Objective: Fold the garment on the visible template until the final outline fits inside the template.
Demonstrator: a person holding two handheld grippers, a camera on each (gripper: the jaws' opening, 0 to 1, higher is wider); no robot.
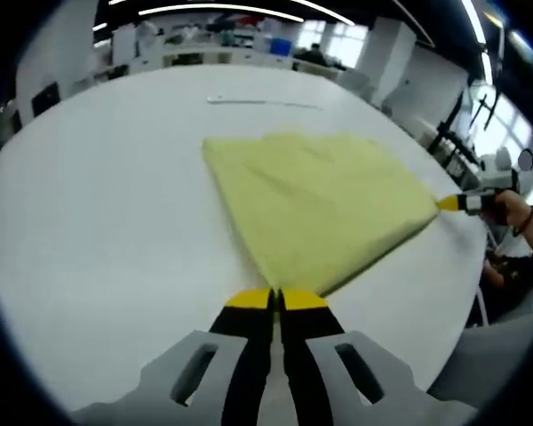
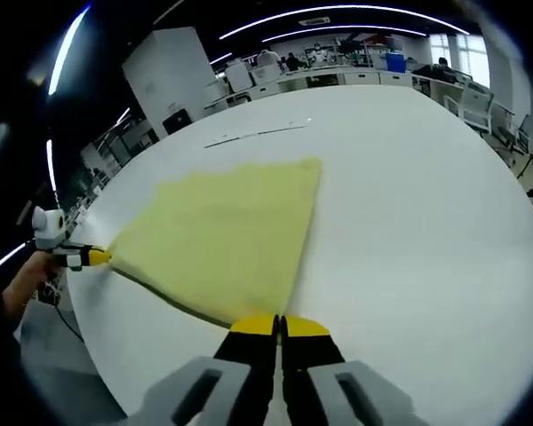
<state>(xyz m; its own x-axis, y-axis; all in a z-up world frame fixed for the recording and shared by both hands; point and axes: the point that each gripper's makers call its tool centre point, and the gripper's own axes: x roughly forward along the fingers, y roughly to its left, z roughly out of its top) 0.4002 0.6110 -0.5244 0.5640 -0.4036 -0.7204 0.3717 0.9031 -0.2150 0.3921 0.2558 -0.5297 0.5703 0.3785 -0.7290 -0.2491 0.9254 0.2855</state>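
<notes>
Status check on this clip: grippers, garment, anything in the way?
Left hand-held gripper shut on yellow garment corner. Right hand-held gripper shut on another corner. Garment spread flat on white table. Nothing lying on it.

In the left gripper view we look low along our own jaws across the white table (image 1: pixel 98 204), close to one corner of the yellow garment (image 1: pixel 320 200). The right gripper view faces the same cloth from its opposite corner, equally near. Both views share the garment, the tabletop and the office beyond.
</notes>
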